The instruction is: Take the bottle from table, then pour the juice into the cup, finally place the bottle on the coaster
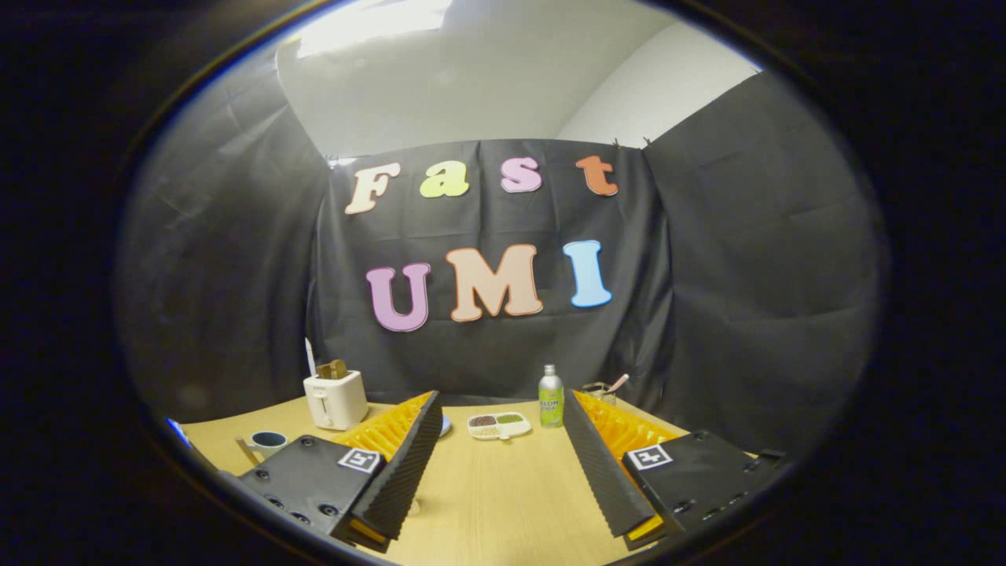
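Note:
A small green bottle [551, 397] with a silver cap stands upright at the far side of the wooden table [503, 495], just inside my right fingertip and beyond it. A dark mug [267, 442] sits to the left, outside my left finger. A bluish round disc [446, 425], possibly the coaster, peeks out behind my left fingertip, mostly hidden. My gripper [501, 398] is open wide and level above the table, with nothing between its fingers.
A white toaster [335, 398] with toast in it stands at the back left. A white divided dish [499, 424] of food lies ahead between the fingers, left of the bottle. A glass container [600, 390] with a utensil sits behind the right finger.

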Motion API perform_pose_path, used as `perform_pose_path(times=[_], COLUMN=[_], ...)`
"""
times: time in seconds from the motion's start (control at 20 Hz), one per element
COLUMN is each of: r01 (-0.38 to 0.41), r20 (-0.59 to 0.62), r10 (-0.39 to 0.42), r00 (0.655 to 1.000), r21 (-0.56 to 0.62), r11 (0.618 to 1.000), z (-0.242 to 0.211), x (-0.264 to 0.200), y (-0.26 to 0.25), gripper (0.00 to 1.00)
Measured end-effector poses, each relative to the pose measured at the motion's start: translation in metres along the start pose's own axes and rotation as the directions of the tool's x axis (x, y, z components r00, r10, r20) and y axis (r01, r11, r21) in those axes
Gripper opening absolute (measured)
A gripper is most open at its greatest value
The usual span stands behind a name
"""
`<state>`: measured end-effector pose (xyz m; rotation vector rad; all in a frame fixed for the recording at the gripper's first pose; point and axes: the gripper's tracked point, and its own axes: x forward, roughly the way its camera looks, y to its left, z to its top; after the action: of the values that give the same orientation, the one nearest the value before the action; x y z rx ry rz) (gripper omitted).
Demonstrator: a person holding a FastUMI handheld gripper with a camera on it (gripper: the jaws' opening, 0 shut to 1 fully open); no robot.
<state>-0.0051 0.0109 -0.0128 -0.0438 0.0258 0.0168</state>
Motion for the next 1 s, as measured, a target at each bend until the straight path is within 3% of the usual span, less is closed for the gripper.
perform_pose_path(times=[0.45,1.0], r01=[-0.033,-0.068], r20=[-0.003,-0.065], r10=[0.033,0.069], r00=[0.999,0.996], r21=[-0.003,0.007], r11=[0.999,0.998], z=[-0.006,-0.06], x=[-0.004,0.002], y=[0.018,0.047], gripper=[0.98,0.98])
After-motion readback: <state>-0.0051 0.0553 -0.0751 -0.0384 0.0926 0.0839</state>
